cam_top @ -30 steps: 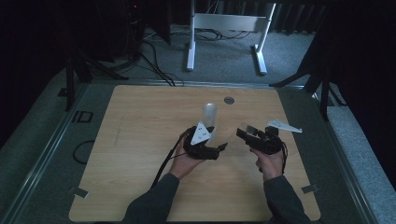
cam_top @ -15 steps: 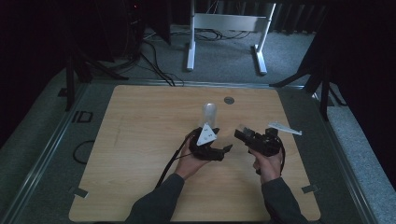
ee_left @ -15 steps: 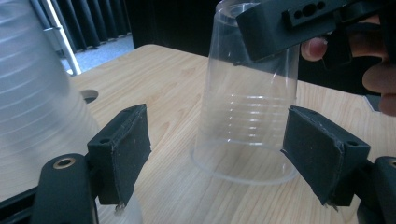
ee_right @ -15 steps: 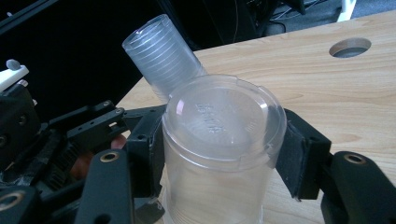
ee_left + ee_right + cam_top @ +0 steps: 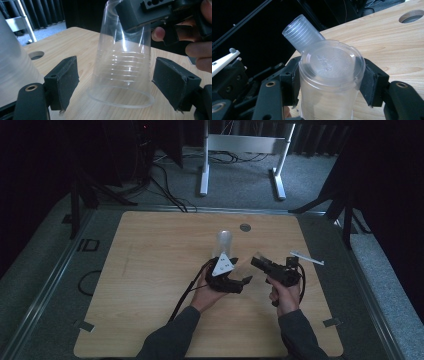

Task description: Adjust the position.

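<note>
My right fingers (image 5: 329, 82) clamp the upturned clear cup (image 5: 329, 75), rim on the surface (image 5: 150, 270); my left fingers (image 5: 122, 82), just opening, straddle it untouching; squeeze harder and its thin wall may buckle

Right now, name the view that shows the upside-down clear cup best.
Left gripper view: the clear cup shows rim and ribbed side, mouth down. Right gripper view shows its clamped base; the high view, a faint glint.
</note>
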The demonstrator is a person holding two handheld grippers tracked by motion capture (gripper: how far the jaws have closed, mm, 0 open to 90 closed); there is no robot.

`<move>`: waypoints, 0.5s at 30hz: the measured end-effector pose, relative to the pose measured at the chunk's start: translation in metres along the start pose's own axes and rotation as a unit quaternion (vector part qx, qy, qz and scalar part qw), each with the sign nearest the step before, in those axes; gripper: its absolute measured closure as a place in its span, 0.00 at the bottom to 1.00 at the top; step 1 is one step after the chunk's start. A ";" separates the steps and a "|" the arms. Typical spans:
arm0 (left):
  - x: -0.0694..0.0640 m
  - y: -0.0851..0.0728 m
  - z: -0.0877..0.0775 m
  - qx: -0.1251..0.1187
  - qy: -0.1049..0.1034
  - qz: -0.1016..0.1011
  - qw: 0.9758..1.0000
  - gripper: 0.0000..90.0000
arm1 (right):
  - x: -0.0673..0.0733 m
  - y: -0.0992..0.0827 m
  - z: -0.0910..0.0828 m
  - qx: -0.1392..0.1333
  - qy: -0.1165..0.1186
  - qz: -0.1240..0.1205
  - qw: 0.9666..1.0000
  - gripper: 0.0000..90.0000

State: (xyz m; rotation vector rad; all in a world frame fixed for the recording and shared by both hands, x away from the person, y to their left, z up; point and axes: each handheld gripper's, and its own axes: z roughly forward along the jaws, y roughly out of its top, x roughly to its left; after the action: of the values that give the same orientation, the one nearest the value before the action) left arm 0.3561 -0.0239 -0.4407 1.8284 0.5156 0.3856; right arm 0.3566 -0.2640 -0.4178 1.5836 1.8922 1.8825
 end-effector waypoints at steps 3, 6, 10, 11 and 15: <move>-0.002 -0.001 0.003 0.002 -0.003 0.001 1.000 0.23 | 0.000 0.000 0.001 -0.001 0.000 0.004 1.000 0.46; -0.003 -0.002 0.005 0.004 -0.004 0.003 1.000 0.23 | -0.001 0.000 0.002 -0.001 0.006 0.011 1.000 0.46; -0.004 -0.003 0.007 0.006 -0.004 0.003 1.000 0.23 | -0.001 0.000 0.002 0.000 0.010 0.016 1.000 0.46; -0.004 -0.003 0.007 0.006 -0.004 0.003 1.000 0.23 | -0.001 0.000 0.002 0.000 0.010 0.016 1.000 0.46; -0.005 -0.004 0.011 0.012 -0.005 0.003 1.000 0.23 | 0.000 0.000 0.003 0.002 0.014 0.017 1.000 0.46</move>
State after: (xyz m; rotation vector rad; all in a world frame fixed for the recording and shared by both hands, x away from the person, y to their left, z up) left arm 0.3568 -0.0341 -0.4483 1.8554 0.5104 0.3756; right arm 0.3591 -0.2619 -0.4189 1.6087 1.8929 1.9255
